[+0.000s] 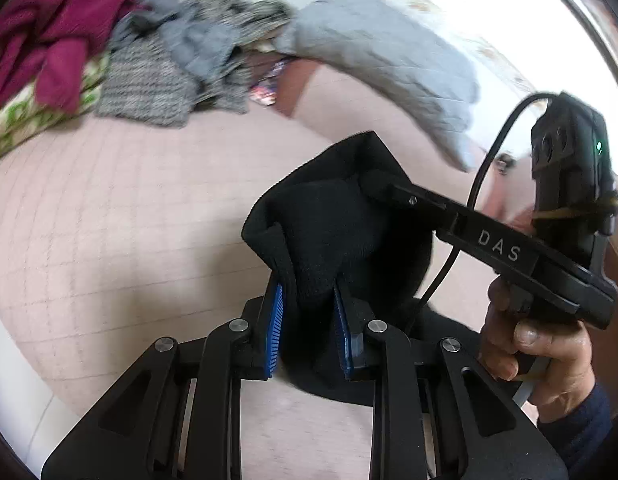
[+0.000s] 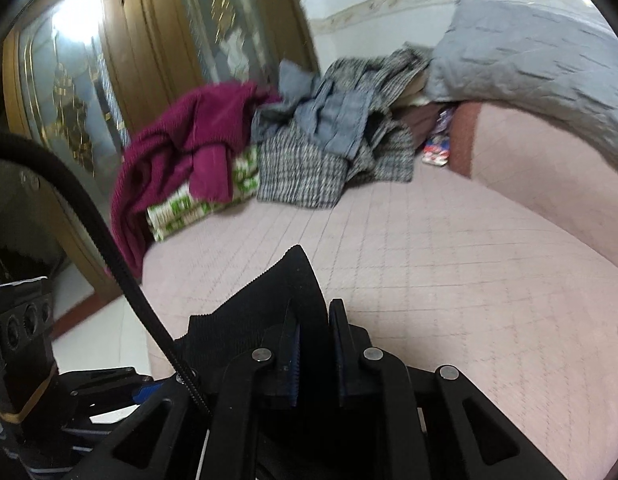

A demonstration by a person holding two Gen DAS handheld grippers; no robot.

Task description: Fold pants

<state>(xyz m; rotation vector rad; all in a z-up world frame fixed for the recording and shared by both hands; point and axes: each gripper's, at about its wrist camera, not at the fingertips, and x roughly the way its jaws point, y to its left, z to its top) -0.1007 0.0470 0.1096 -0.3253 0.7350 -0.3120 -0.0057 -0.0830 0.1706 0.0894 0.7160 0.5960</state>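
Note:
The black pants [image 1: 329, 232] are bunched up and held above the pink quilted bed [image 1: 129, 220]. My left gripper [image 1: 309, 300] has its blue pads closed on a thick fold of the fabric. My right gripper [image 1: 373, 184] reaches in from the right and its fingers pinch the upper edge of the same pants. In the right wrist view my right gripper [image 2: 315, 320] is shut on a black ribbed edge of the pants [image 2: 269, 304], which stand up between the fingers above the bed [image 2: 449, 280]. The rest of the pants hangs below, hidden.
A heap of clothes lies at the bed's far end: a maroon garment [image 2: 189, 140], grey checked fabric [image 2: 309, 168] and a green-patterned cloth [image 2: 205, 200]. A grey quilted pillow [image 2: 529, 60] lies at the far right. A wooden wardrobe [image 2: 109, 80] stands left of the bed.

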